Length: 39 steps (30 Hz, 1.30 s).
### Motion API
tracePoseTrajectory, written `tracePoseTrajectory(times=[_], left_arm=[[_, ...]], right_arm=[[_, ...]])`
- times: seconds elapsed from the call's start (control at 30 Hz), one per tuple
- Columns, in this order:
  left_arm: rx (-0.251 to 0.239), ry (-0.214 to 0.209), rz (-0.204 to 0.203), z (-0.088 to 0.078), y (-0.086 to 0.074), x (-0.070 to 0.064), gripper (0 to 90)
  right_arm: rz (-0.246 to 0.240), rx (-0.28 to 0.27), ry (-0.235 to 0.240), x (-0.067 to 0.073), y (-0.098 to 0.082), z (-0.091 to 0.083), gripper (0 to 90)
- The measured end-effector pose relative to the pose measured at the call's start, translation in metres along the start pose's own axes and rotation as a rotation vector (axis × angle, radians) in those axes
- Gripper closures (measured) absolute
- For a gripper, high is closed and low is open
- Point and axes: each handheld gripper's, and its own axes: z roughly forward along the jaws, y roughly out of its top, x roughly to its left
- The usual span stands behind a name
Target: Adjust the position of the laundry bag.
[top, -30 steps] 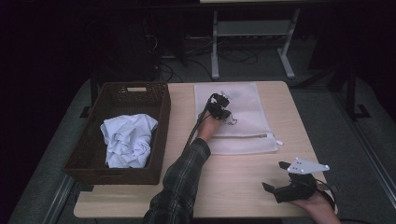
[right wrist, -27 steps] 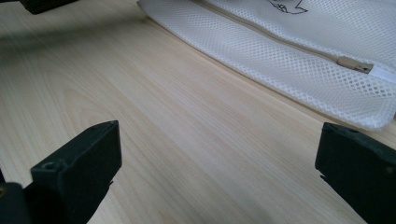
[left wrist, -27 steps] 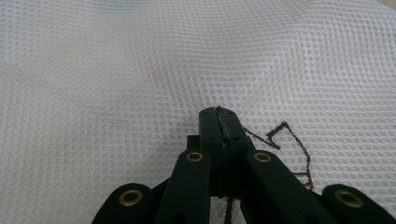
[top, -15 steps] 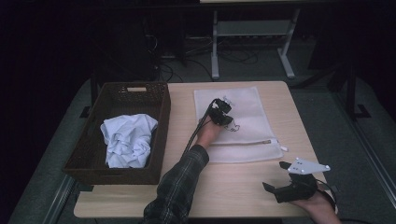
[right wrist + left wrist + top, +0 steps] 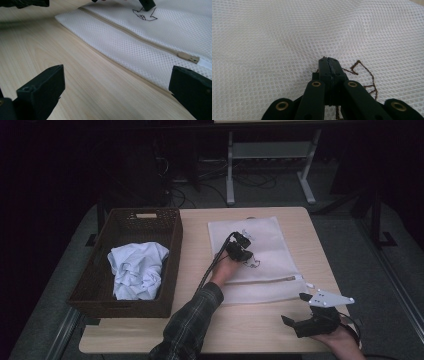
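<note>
High view: we noted L gripper point(image 5: 248, 254) jaws pressed together on mesh bag point(image 5: 270, 270), R gripper point(image 5: 300, 312) spread near zipper pull point(image 5: 188, 57); judged we should pin bag flat w/ L.

White mesh laundry bag point(image 5: 270, 265), flat, zipped

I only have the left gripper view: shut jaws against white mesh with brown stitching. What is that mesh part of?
Observer: A white mesh bag lying flat on the wooden table, its zipper along the near edge.
Operator: Where is the other gripper?
Observer: The right gripper sits at the table's near right corner, jaws open with nothing between them, facing the bag.
Operator: Anything else on the table?
Observer: A brown woven basket left of the bag holds a crumpled white cloth.
</note>
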Motion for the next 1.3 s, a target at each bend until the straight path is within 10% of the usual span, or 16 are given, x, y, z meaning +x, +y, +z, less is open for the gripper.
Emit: tracePoseTrajectory(times=[1.3], left_arm=[[0.014, -0.138, 0.123, -0.03, -0.035, -0.061, 90.0]], right_arm=[[-0.003, -0.002, -0.007, 0.003, -0.004, -0.005, 0.0]])
